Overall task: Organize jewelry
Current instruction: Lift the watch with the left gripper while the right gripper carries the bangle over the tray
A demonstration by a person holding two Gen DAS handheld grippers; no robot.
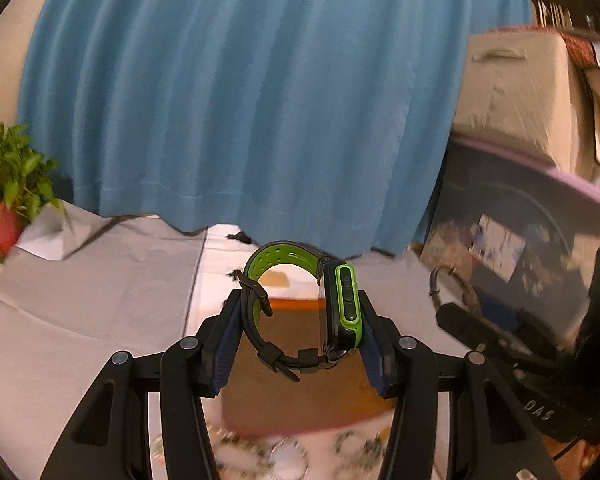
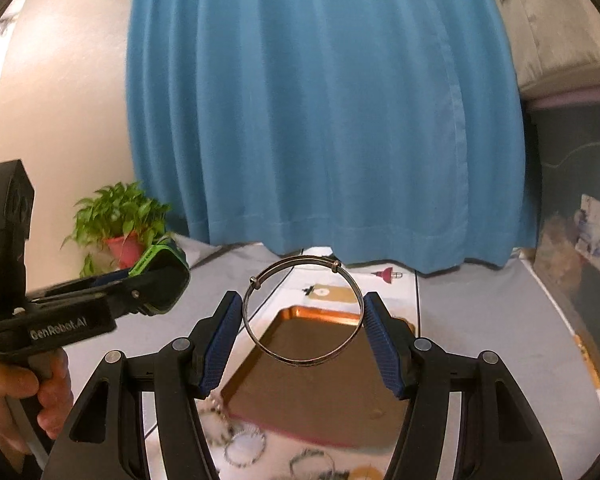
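So both grippers are loaded over the shallow copper-coloured rectangular tray [image 2: 320, 376], which sits low and centre in both wrist views. The left gripper [image 1: 300, 328] pinches a black sports watch with a lime-green strap [image 1: 300, 312] across its loop, watch body against the right-hand pad, the loop standing roughly upright. The right gripper [image 2: 302, 320] pinches a thin silver metal bangle [image 2: 302, 312] across its width, ring tilted toward the camera.

What matters: the tray lies straight ahead of and below both sets of jaws, long side running away from the cameras. Neither piece touches it yet. Looks like each just needs lowering, and the right one seems more squarely over the tray. More beaded jewellery [image 2: 244, 444] lies blurred at the bottom edge.
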